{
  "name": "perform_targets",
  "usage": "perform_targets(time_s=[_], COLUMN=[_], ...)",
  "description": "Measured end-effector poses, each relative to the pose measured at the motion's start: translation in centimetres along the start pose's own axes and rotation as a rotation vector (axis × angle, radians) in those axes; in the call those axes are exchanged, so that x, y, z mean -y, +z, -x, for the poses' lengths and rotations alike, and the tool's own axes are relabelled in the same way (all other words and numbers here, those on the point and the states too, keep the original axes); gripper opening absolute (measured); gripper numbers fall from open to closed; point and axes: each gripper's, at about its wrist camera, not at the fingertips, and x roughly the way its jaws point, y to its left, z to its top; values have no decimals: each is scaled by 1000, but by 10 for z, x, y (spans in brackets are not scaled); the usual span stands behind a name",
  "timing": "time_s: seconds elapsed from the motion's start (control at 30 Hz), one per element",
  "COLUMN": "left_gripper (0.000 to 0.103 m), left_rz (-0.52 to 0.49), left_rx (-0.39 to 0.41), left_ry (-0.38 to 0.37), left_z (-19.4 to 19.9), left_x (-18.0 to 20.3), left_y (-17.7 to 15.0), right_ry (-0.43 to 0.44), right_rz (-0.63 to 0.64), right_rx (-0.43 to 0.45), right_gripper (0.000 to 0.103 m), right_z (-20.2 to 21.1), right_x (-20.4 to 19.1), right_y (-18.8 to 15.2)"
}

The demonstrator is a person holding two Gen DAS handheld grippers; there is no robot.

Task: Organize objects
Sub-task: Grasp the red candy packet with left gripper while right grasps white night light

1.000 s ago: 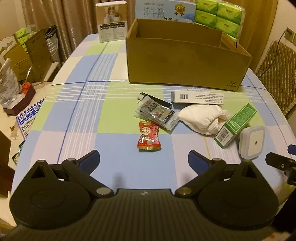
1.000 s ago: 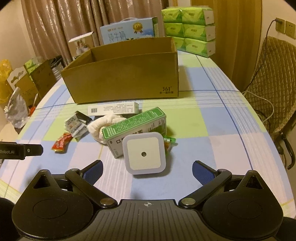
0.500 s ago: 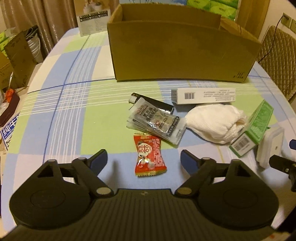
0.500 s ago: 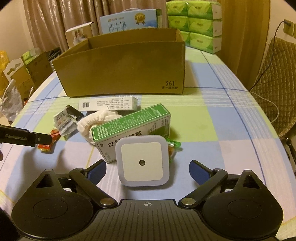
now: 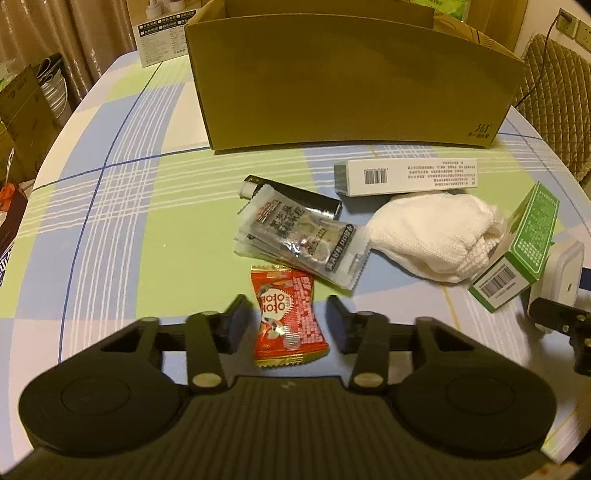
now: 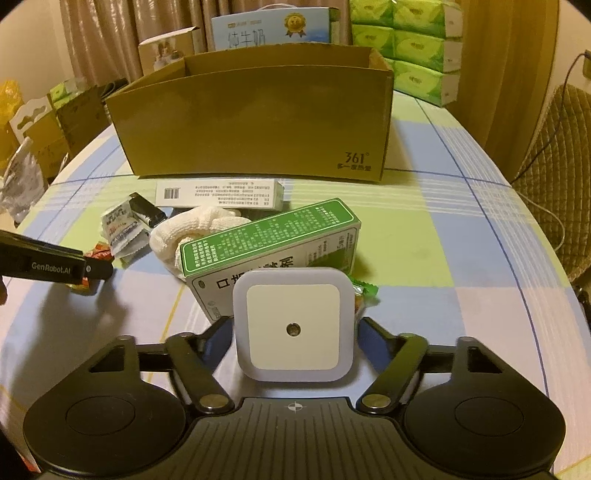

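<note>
A red candy packet lies on the checked tablecloth between the fingers of my left gripper. Its jaws are closing, and a thin gap shows on each side of the wrapper. A white square night light stands between the fingers of my right gripper. Those jaws are closing too, and the pads meet the light's two sides. The light leans against a green and white carton. An open cardboard box stands behind the items.
Near the candy lie clear sachets, a black lighter, a white cloth bundle and a long white carton. Green tissue packs and a milk carton stand behind the box. A chair is at right.
Both grippers came forward and down. The left jaws narrowed around the candy packet. The right jaws narrowed onto the night light.
</note>
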Motion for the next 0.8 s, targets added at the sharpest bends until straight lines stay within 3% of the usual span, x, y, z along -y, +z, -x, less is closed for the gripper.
perform_targets(time_s=[0.03,0.23,0.8], left_gripper=[27,24,24], left_rz=[1,16,57], left_rx=[-1,-9,55], left_ry=[-3,-5,-20], left_z=[1,6,80], left_x=[0,-4,14], left_y=[0,-4,-13], right_ry=[-2,-21,-14], right_rz=[6,12,-45], right_rx=[-1,-1,66], right_gripper=[62,62,62], right_z=[0,2,63], right_x=[-1,-2,3], right_y=[0,-3,9])
